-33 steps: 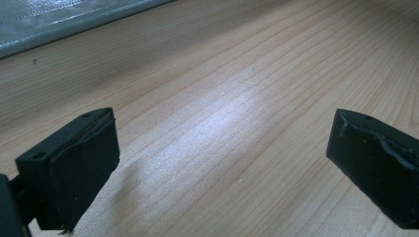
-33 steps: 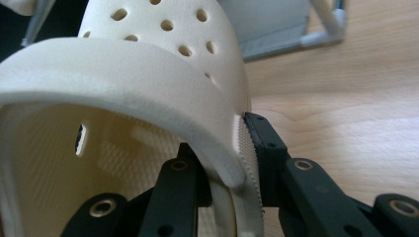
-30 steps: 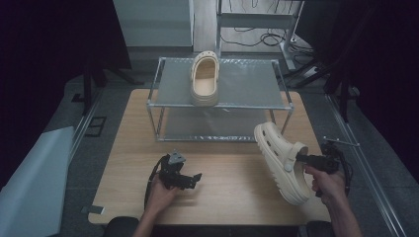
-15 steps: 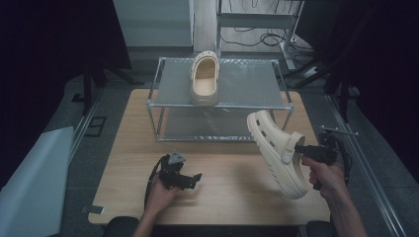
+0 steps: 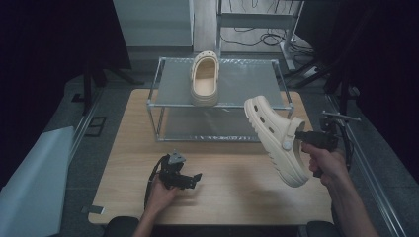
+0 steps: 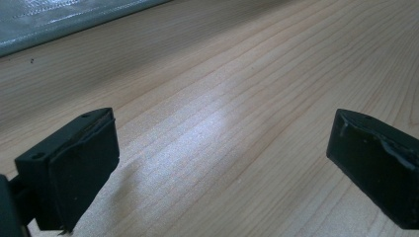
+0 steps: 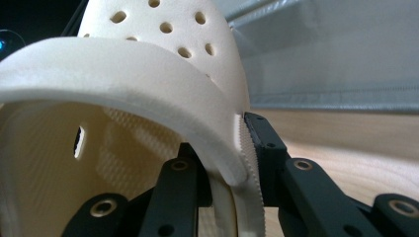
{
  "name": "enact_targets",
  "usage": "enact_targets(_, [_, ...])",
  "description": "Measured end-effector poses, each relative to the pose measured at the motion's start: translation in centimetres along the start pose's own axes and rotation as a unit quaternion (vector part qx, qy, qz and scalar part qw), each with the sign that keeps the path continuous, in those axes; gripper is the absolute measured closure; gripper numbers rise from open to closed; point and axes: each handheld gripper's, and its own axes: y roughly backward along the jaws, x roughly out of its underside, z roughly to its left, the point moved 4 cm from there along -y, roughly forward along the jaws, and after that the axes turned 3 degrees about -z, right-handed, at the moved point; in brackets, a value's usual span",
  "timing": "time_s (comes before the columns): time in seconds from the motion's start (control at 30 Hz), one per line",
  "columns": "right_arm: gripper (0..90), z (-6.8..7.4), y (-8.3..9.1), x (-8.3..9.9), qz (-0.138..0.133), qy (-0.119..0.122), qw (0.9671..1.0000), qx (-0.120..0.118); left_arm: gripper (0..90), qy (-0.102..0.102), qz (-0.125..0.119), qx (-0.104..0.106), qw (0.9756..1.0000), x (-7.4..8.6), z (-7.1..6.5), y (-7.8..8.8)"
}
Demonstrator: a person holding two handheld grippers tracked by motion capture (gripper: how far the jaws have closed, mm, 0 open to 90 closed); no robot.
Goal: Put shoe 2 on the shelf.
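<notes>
The right tongs (image 5: 302, 138) clamp the side wall of a cream clog (image 5: 275, 138), held above the worktop (image 5: 232, 182) at four o'clock, while the left tongs (image 5: 190, 178) rest wide open, empty.

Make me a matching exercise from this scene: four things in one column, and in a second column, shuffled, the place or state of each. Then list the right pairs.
Things:
1. clog on the rack
2. clog in the air
3. left gripper
4. right gripper

Places or states:
A. jaws open, nothing between them, low over the wooden table
B. shut on the side wall of a shoe
C. held tilted, sole toward the person, in front of the metal rack
D. lying on the top shelf, opening upward

Pairs: 1-D, 2-C, 3-A, 4-B
</notes>
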Motion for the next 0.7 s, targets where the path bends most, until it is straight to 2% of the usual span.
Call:
enact_targets(0.37, [74.9, 1.8, -0.6, -3.4, -0.015, 0.009, 0.9998, 0.010, 0.0, 0.000, 0.004, 0.000, 1.0000, 0.1, 0.2, 0.0])
enact_targets(0.67, [75.0, 2.3, -2.1, -6.2, -0.034, -0.003, 0.9990, 0.030, 0.0, 0.002, 0.004, 0.002, 1.0000, 0.1, 0.3, -0.1])
enact_targets(0.7, [75.0, 2.3, -2.3, -6.5, -0.035, -0.006, 0.9988, 0.033, 0.0, -0.005, 0.007, 0.001, 1.0000, 0.2, 0.2, -0.3])
